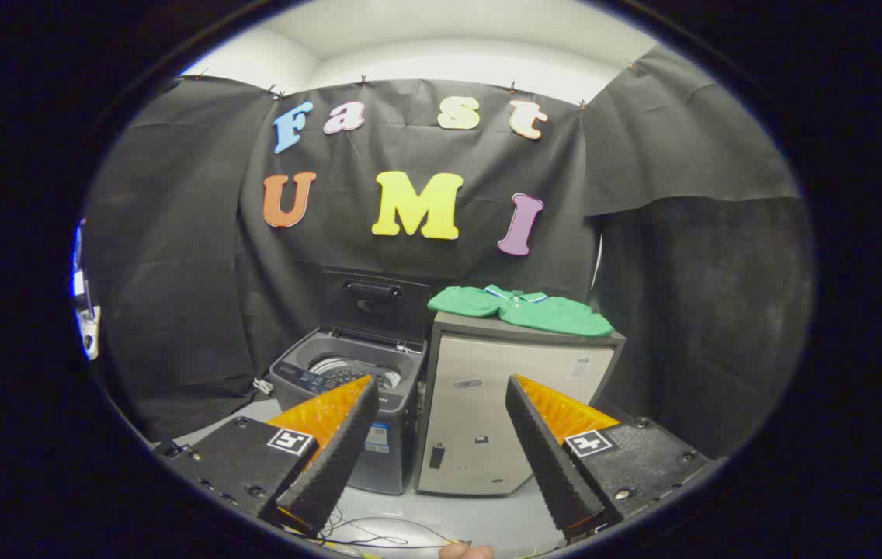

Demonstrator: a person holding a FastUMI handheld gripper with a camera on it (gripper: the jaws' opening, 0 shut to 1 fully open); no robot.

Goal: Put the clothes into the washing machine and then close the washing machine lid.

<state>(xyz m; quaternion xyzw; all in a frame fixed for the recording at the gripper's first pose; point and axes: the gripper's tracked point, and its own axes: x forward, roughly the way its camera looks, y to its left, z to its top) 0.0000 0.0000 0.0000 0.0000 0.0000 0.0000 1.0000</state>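
Two fingers of my gripper [441, 400] stand wide apart, holding nothing. Beyond them, a green polo shirt [522, 309] lies folded on top of a small grey cabinet [487, 419]. Just beside the cabinet stands the top-loading washing machine [348, 373], lid [373, 299] raised, drum exposed.

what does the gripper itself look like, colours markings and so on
The gripper has two wedge-shaped fingers with black ridged pads on their inner faces and bright orange ribbed outer sides. Each finger sits on a flat black block with screw heads, and each block carries a small square black-and-white marker. Thin cables trail on the floor below the fingers.
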